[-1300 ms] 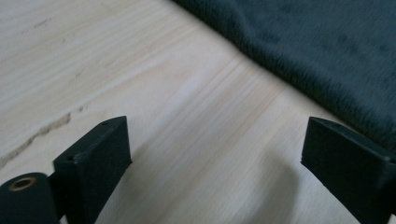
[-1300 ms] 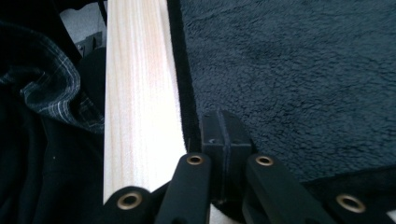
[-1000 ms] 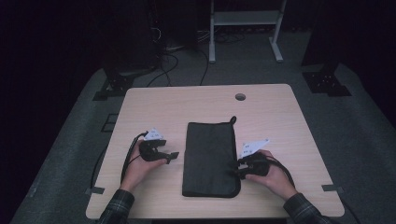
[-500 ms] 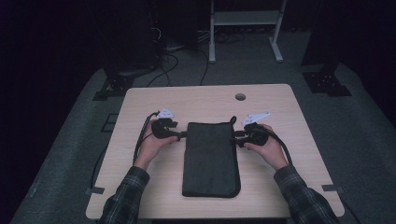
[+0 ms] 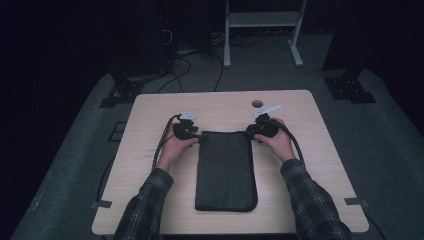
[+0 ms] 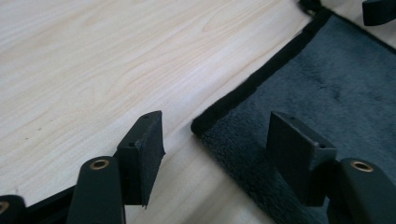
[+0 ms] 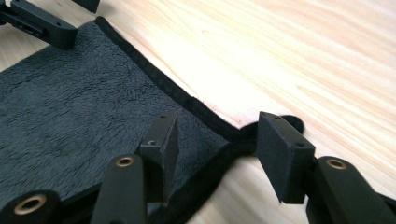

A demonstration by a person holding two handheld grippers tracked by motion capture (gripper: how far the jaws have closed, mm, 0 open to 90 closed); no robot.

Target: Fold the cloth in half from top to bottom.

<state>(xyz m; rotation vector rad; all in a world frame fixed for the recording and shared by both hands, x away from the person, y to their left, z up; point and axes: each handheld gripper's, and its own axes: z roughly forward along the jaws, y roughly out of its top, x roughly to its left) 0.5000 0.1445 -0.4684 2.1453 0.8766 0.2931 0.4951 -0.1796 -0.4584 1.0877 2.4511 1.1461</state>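
From the high view, a dark folded cloth [image 5: 226,170] lies lengthwise in the middle of the pale wooden tabletop [image 5: 150,200], and both hands are up at its far end. The left gripper [image 5: 189,133] sits at the far left corner, the right gripper [image 5: 257,132] at the far right corner, each trailing a black cable toward the person's plaid sleeves. A small round grommet [image 5: 257,104] shows in the tabletop beyond the right hand. No container here, and no label or writing that can be read.

Over to the left gripper view: the jaws stand partly apart and have just been closing, one pad over bare wood, the other over the fleecy cloth [image 6: 327,88]. The bound corner of the cloth lies between them, and the pads are not pressing it.

Now the right gripper view: these jaws have just been opening, standing partly apart astride the cloth's [image 7: 70,116] corner, where a small loop pokes out at the hem. Neither pad grips the fabric. The other gripper's black jaws show at the cloth's opposite corner.
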